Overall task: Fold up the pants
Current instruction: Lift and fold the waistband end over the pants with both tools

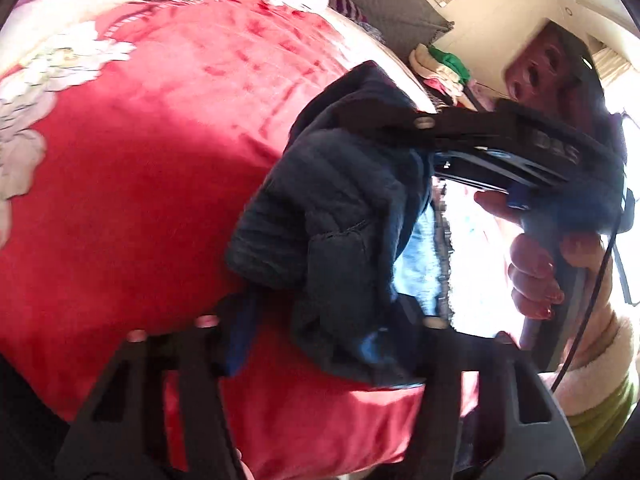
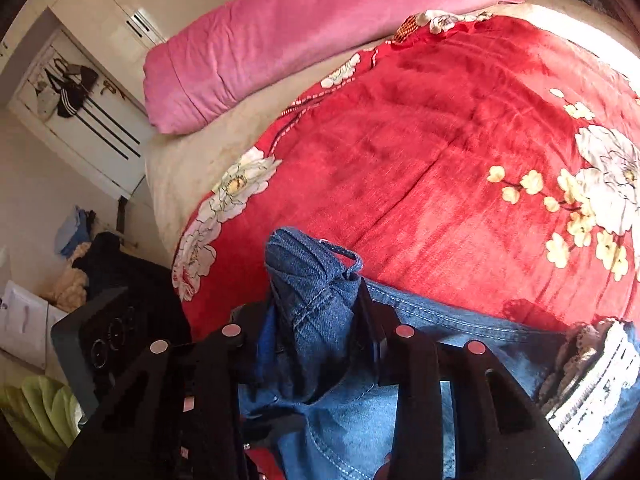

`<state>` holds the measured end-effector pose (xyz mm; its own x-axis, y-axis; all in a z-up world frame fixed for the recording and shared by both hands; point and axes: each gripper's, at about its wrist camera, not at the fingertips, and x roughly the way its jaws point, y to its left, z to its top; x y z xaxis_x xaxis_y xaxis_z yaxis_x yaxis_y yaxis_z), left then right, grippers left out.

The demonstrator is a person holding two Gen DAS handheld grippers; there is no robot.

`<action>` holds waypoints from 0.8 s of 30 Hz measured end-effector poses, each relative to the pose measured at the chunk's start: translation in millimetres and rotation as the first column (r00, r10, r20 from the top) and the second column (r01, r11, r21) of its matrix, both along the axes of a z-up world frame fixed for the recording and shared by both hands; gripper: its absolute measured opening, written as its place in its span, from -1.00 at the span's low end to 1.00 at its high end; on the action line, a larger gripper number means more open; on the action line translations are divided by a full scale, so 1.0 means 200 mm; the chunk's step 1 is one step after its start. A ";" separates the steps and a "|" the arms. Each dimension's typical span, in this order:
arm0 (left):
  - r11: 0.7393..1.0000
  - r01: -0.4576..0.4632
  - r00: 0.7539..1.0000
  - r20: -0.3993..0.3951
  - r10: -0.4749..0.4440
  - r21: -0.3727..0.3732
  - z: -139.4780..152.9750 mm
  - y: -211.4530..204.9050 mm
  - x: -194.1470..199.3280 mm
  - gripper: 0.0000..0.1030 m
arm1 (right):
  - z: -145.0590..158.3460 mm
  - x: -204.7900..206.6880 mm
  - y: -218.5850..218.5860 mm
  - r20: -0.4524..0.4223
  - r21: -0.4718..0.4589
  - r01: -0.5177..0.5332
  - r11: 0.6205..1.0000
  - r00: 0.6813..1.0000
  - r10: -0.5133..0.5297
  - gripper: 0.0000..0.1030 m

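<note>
Jeans (image 2: 340, 420) cut off at bottom edge; left view motion-blurred.

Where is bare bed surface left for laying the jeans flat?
The red floral blanket is bare from the jeans up to the pink rolled quilt. It is crowded at the near edge, where both grippers bunch the denim, and on the floor beside the bed.

the pants (image 2: 352, 412) lie on the blanket (image 2: 440, 152), a pillow (image 2: 280, 32) behind them.
</note>
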<state>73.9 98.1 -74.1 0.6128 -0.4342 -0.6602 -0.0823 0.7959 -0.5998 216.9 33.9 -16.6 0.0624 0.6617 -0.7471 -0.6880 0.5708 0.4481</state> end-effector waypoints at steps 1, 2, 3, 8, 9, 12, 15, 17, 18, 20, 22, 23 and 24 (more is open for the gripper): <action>1.000 0.015 1.000 0.011 -0.015 0.002 0.02 -0.02 0.01 -0.55 | 0.02 0.00 -0.05 0.008 0.012 0.009 1.000 1.000 -0.009 -0.36; 1.000 0.021 0.999 0.024 -0.021 0.017 0.05 -0.04 0.01 -0.55 | 0.05 0.00 -0.10 0.015 0.027 0.021 0.999 1.000 -0.021 -0.36; 0.999 0.031 0.999 0.043 -0.032 0.029 0.09 -0.07 0.02 -0.55 | 0.08 0.00 -0.14 0.022 0.043 0.031 0.999 0.999 -0.032 -0.36; 0.993 0.092 0.990 0.103 -0.099 0.075 0.26 -0.25 0.07 -0.55 | 0.19 0.04 -0.45 0.038 0.119 0.103 0.988 0.993 -0.109 -0.36; 0.991 0.103 0.987 0.111 -0.113 0.086 0.28 -0.29 0.08 -0.55 | 0.20 0.05 -0.51 0.040 0.131 0.115 0.985 0.992 -0.121 -0.36; 0.983 0.140 0.979 0.130 -0.155 0.122 0.33 -0.44 0.12 -0.55 | 0.23 0.05 -0.69 0.048 0.167 0.153 0.974 0.985 -0.163 -0.36; 0.969 0.185 0.969 0.136 -0.208 0.161 0.36 -0.59 0.15 -0.55 | 0.22 0.06 -0.86 0.044 0.182 0.193 0.964 0.978 -0.204 -0.36; 0.957 0.216 0.960 0.137 -0.244 0.196 0.35 -0.69 0.17 -0.51 | 0.18 0.05 -0.96 0.024 0.185 0.216 0.959 0.974 -0.224 -0.35; 0.950 0.231 0.955 0.140 -0.263 0.212 0.34 -0.74 0.17 -0.48 | 0.16 0.05 -1.01 0.012 0.183 0.233 0.955 0.971 -0.239 -0.31; 0.936 0.261 0.944 0.139 -0.298 0.235 0.32 -0.82 0.17 -0.40 | 0.10 0.04 -1.10 -0.013 0.179 0.264 0.948 0.964 -0.266 -0.31; 0.927 0.290 0.937 0.126 -0.325 0.240 0.29 -0.87 0.16 -0.33 | 0.05 0.01 -1.18 -0.034 0.176 0.293 0.940 0.956 -0.292 -0.26; 0.922 0.303 0.933 0.121 -0.338 0.239 0.28 -0.88 0.15 -0.30 | 0.03 0.00 -1.21 -0.039 0.173 0.310 0.935 0.951 -0.308 -0.22; 0.918 0.317 0.929 0.118 -0.352 0.240 0.27 -0.91 0.15 -0.24 | 0.00 0.00 -1.25 -0.052 0.172 0.328 0.929 0.945 -0.324 -0.20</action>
